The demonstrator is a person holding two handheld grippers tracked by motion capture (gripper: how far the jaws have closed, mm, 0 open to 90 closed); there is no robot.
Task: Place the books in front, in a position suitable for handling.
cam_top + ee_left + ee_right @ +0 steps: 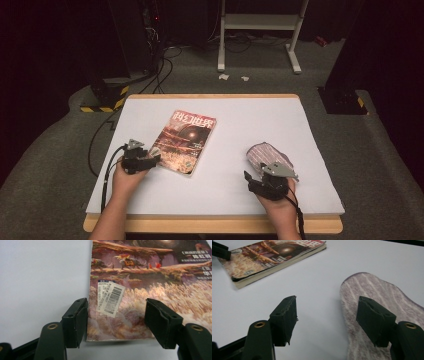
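Magazine lying flat on the white surface, its near corner between the parted jaws of your left hand-held gripper, not yet pinched; next, close squarely on that edge, while your right hand-held gripper hovers released over the striped cloth.

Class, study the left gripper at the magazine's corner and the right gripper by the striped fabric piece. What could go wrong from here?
1. The left gripper straddles the magazine corner with open jaws; closing there may pinch only the cover and crease it.
2. The barcode sticker sits between the jaws and could peel.
3. The right gripper has one jaw over the striped fabric piece; flat fabric may slip or bunch.
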